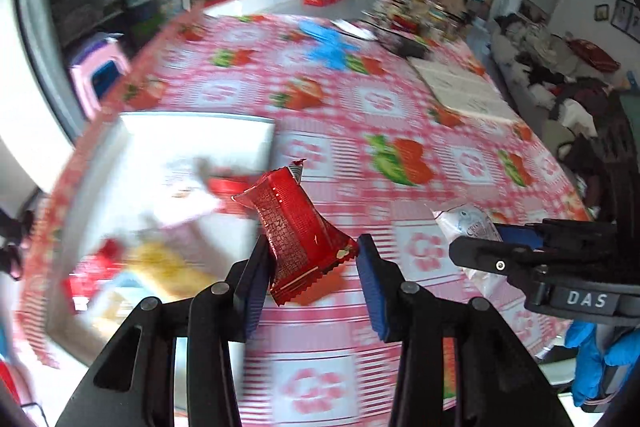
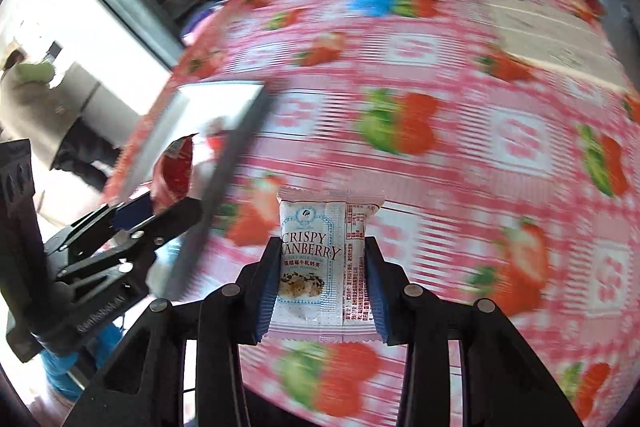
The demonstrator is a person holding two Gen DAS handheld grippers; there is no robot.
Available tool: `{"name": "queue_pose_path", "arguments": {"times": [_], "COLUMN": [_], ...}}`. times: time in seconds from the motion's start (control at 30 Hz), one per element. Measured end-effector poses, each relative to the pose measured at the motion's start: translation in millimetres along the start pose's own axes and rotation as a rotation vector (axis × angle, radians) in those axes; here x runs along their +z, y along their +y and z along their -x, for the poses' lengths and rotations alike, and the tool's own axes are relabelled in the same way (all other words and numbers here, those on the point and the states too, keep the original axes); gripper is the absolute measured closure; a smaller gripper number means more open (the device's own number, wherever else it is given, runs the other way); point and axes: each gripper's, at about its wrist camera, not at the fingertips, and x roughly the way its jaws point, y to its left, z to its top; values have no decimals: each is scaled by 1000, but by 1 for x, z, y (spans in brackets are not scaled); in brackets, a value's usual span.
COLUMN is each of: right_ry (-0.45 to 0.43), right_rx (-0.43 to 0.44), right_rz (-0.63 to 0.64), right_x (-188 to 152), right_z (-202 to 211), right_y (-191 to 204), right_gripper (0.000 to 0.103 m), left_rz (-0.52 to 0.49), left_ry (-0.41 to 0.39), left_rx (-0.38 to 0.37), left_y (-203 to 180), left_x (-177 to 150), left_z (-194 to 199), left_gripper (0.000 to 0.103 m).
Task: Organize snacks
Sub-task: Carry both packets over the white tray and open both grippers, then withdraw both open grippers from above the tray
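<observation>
A: Left gripper (image 1: pixel 312 259)?
B: Clamped on red snack packet (image 1: pixel 298 231), lower centre, tilted, above the strawberry tablecloth (image 1: pixel 400 99).
A: Right gripper (image 2: pixel 322 267)?
B: Closed on white cranberry packet (image 2: pixel 326 259), upright, lower centre.
A: Container?
B: White box (image 1: pixel 192 135), left of frame, blurred snacks inside.

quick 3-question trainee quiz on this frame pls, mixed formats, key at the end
1. True or false: the left gripper holds a blue packet.
2. The packet in the right gripper reads: A) Crispy Cranberry B) Salted Peanut C) Mint Gum
3. Fill in: the white box sits on a pink tablecloth printed with ______.

Key: 1 false, it is a red snack packet. 2 A, on the white snack packet. 3 strawberries.
</observation>
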Motion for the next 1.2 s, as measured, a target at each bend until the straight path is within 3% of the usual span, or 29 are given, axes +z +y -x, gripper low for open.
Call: {"name": "queue_pose_path", "arguments": {"times": [0.23, 0.43, 0.63, 0.7, 0.73, 0.77, 0.8, 1.07, 1.13, 1.2], "right_ry": [38, 100, 147, 169, 174, 174, 166, 116, 103, 92], "right_rx": [80, 98, 49, 45, 40, 31, 20, -46, -61, -77], "right_rz": [142, 196, 238, 238, 238, 242, 248, 293, 287, 294], "right_x": [34, 52, 59, 59, 59, 59, 59, 61, 62, 61], "right_z": [-41, -87, -118, -123, -125, -125, -124, -104, -97, -93], "right_y": [100, 152, 171, 171, 170, 170, 170, 168, 164, 163], "right_gripper": [62, 62, 61, 50, 41, 20, 12, 12, 0, 0], "left_rz": [99, 171, 192, 187, 183, 178, 173, 142, 147, 142], "left_ry": [20, 68, 114, 117, 115, 109, 92, 56, 96, 93], "left_rx": [160, 204, 207, 209, 209, 212, 224, 257, 264, 233], "left_y": [82, 126, 138, 138, 138, 137, 135, 127, 127, 125], "left_x": [-9, -23, -35, -38, -38, -38, -38, -31, -30, -30], "left_z": [5, -9, -28, -31, -32, -31, -30, -20, -24, -23], "left_gripper": [57, 57, 56, 51, 41, 27, 22, 15, 14, 14]}}
